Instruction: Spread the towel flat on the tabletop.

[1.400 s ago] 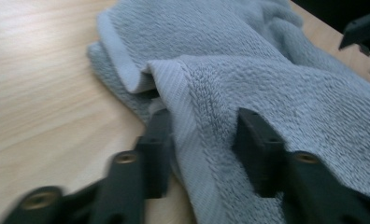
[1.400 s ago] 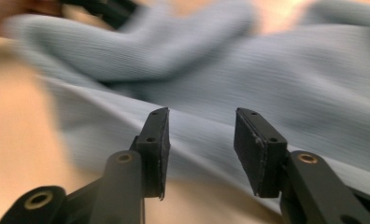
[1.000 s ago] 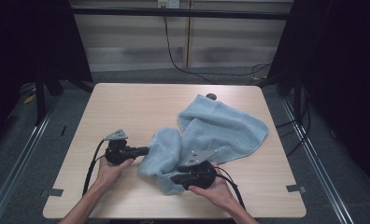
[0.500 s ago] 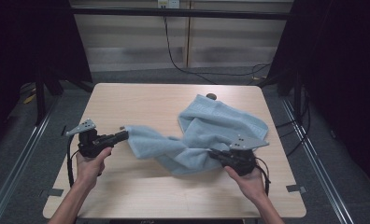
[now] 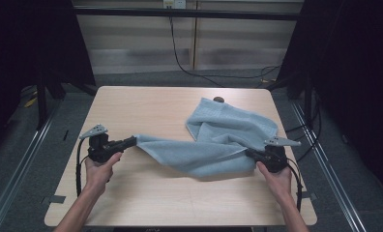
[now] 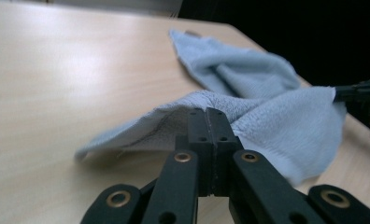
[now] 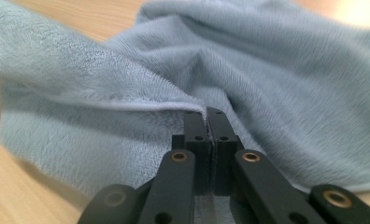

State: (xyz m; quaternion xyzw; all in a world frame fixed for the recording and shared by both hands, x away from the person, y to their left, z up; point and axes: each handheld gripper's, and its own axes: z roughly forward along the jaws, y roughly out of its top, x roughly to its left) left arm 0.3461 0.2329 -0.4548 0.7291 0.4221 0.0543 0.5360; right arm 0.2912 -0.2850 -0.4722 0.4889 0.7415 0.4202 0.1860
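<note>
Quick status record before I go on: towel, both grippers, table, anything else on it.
towel: light blue towel, stretched along its near edge between the two grippers, the far part bunched on the table
left gripper: left gripper shut on the towel's left corner, jaws pressed together on the hem
right gripper: right gripper shut on the towel's near right edge
table: light wooden table, towel lying right of centre
other: small dark object at the far edge behind the towel, too small to identify
</note>
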